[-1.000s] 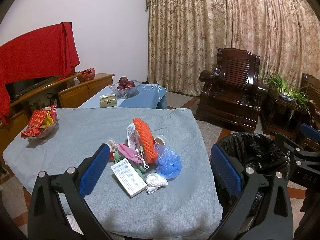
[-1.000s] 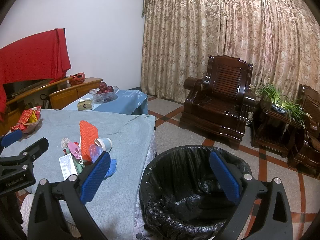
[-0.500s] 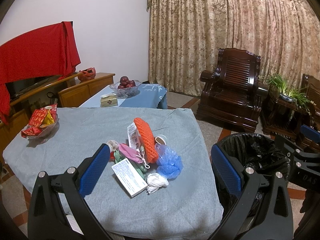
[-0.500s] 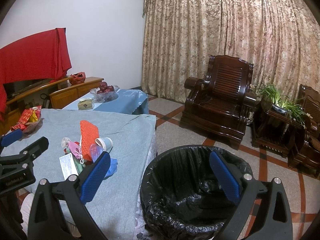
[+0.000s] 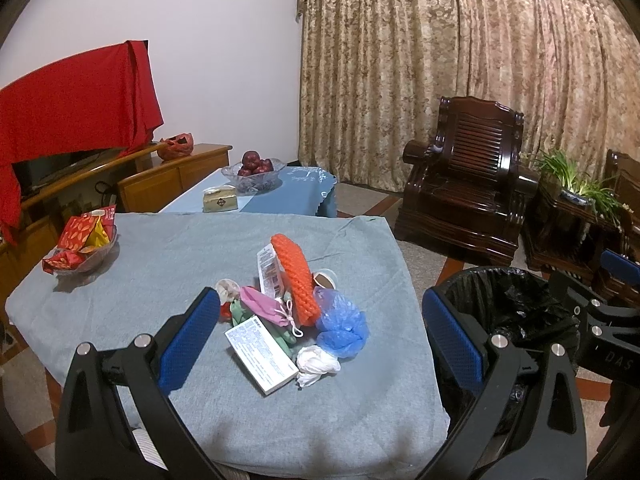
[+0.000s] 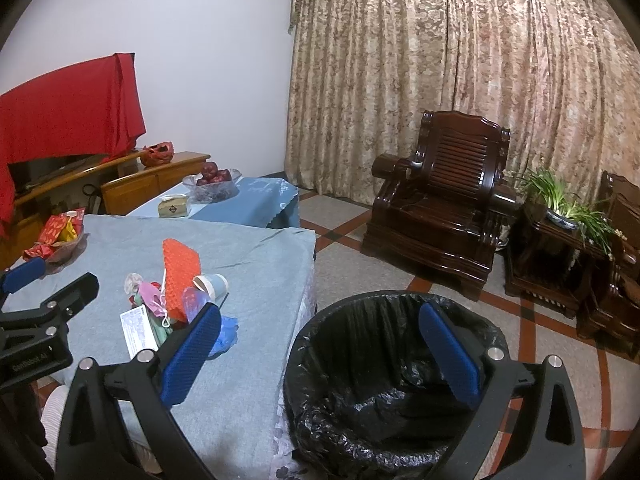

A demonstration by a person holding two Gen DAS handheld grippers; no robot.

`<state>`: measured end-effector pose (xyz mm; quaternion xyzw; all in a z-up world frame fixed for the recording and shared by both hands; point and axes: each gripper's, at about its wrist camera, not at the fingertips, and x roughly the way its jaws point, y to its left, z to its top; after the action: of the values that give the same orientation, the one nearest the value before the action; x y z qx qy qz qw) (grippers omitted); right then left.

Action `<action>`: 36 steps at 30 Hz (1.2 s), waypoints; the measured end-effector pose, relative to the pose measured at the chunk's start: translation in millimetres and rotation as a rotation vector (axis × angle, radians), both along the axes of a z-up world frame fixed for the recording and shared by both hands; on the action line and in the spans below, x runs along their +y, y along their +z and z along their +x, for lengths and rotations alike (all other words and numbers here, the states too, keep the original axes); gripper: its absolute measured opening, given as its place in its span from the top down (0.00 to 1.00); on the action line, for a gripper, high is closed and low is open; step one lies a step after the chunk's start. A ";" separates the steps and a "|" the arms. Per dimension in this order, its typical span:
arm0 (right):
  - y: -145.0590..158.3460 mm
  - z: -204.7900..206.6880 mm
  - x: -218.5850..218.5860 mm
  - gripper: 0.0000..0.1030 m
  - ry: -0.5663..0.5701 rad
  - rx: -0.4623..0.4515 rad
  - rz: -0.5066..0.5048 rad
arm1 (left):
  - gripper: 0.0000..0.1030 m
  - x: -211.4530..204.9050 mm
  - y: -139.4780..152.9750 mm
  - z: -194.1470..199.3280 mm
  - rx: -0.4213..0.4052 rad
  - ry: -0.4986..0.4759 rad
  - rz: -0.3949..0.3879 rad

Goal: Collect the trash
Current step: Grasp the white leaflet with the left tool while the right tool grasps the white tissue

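Note:
A heap of trash lies on the grey-clothed table: an orange foam net, a white printed box, a blue plastic bag, a white crumpled wad, a pink mask and a paper cup. My left gripper hovers open just in front of the heap with nothing between its fingers. The right gripper is open and empty above the black-lined trash bin, which stands on the floor at the table's right edge. The orange foam net and paper cup also show at the left.
A glass bowl of red snack packets sits at the table's far left. Behind it stands a blue-clothed low table with a fruit bowl and a tissue box. A dark wooden armchair and a plant stand are on the right.
Both grippers have edged slightly forward; the trash heap looks a little nearer in the left wrist view. Nothing was picked up or released.

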<state>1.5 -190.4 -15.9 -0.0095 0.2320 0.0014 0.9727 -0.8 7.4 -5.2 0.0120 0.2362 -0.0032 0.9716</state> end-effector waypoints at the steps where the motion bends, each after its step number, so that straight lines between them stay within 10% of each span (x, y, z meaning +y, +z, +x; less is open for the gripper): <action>1: 1.2 3.0 -0.4 0.06 0.002 0.004 0.000 | 0.05 1.5 -1.7 0.2 0.001 0.001 -0.001; 19: -80.2 65.4 66.1 0.06 0.158 0.160 -0.004 | 0.05 93.5 -73.4 37.5 0.092 0.169 0.018; 36: -139.9 97.1 88.8 0.15 0.185 0.267 -0.057 | 0.05 91.1 -147.3 78.3 0.245 0.142 0.007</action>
<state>98.6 -101.6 -155.8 -0.0584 0.3572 0.0854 0.9283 77.5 98.5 -152.5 -0.0016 0.3531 0.0648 0.9333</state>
